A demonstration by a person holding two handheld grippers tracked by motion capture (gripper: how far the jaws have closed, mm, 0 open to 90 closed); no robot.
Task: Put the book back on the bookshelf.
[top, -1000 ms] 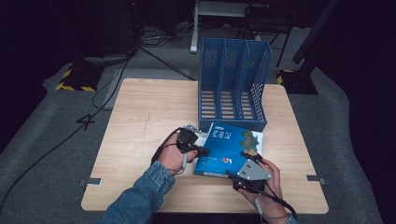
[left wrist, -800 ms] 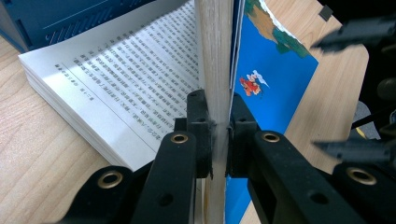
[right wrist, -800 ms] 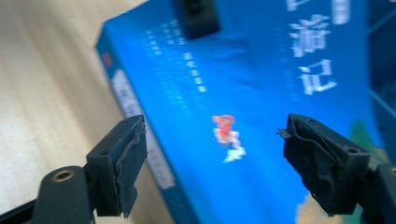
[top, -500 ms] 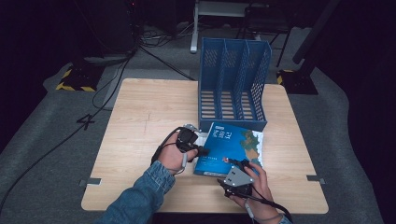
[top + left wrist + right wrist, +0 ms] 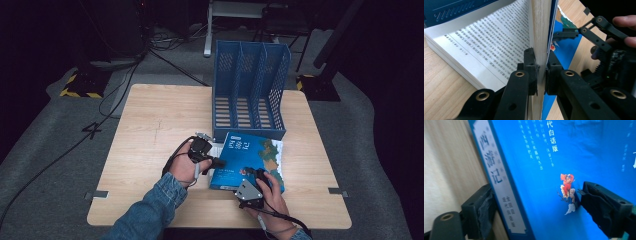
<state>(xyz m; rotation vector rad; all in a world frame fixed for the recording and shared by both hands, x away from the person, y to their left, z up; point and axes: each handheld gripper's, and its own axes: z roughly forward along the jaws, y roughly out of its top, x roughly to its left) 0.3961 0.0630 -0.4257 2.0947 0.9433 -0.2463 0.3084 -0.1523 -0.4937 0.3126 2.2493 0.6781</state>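
Left gripper (image 5: 541,72): jaws clamped on a thin wad of pages plus the blue cover of the book (image 5: 250,160), held on edge along the book's left side. In the left gripper view the page block (image 5: 486,47) lies open flat beside it, dense Chinese print, too small to read.

Right gripper (image 5: 534,212): jaws have just been opening; they straddle the book's spine corner, one pad against the tabletop-side edge by the spine, the other resting on the front cover next to a small red cartoon figure (image 5: 567,182). Whether the pads press is unclear, so not a confirmed grasp.

Writing: the white spine label (image 5: 495,177) reads 西游记, with smaller characters below it that are too blurred. Cover shows 白话版 in white; remaining columns are too fine to read.

Book sits on the wooden tabletop (image 5: 155,115), near-right area, its far edge touching the front of the blue three-slot file rack (image 5: 250,90). In the high view the left gripper (image 5: 212,161) is at the book's left edge, the right gripper (image 5: 252,182) at its near edge.
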